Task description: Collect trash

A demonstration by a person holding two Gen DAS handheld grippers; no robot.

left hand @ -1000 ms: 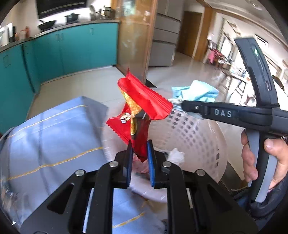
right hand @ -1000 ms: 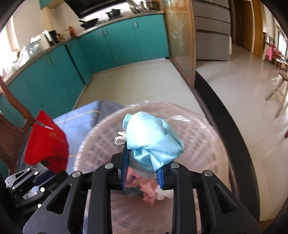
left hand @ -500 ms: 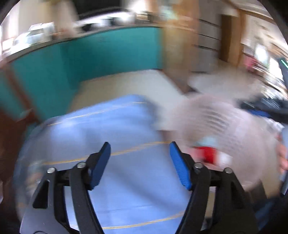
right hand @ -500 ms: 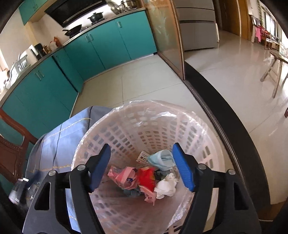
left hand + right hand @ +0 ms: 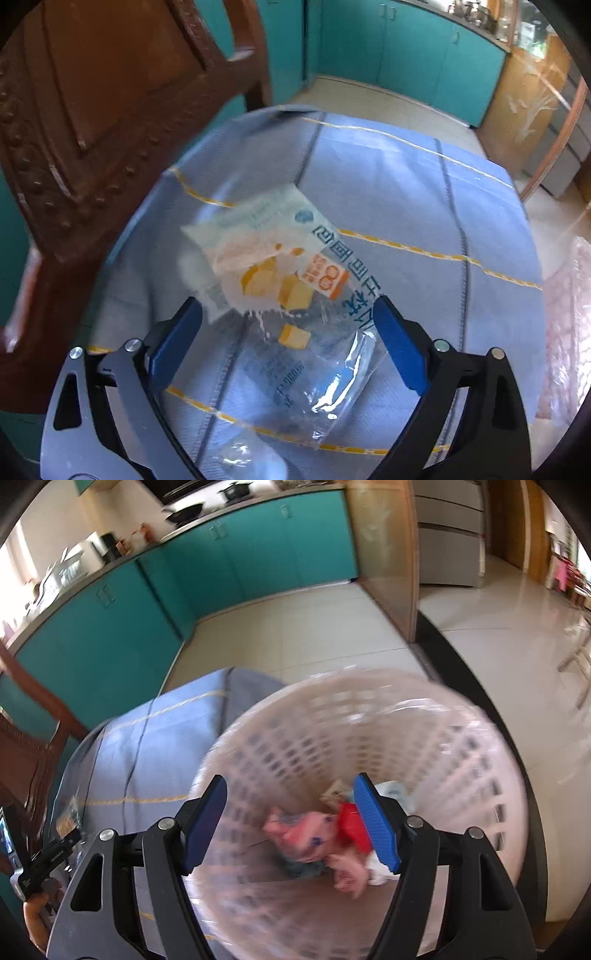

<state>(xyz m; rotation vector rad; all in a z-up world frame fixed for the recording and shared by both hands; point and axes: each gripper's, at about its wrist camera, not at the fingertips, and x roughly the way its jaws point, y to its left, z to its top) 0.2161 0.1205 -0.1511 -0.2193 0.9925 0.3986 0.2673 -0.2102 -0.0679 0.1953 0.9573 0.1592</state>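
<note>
A crinkled clear plastic snack wrapper with orange and white print [image 5: 284, 280] lies flat on the blue cloth-covered worktop [image 5: 406, 184], beside a carved brown wooden chair [image 5: 92, 110]. The left tool [image 5: 288, 332] hangs over it, jaws opening, nothing gripped. The wrapper looks feather-light, limp and slick; pinching a raised crumpled fold should hold best. The right tool [image 5: 291, 819] is spread empty above the white lattice plastic bin [image 5: 424, 738] holding discarded trash.

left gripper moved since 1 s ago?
Yes. The left gripper swung from the basket across the blue cloth to the chair side; its opening jaws now straddle a clear wrapper.
</note>
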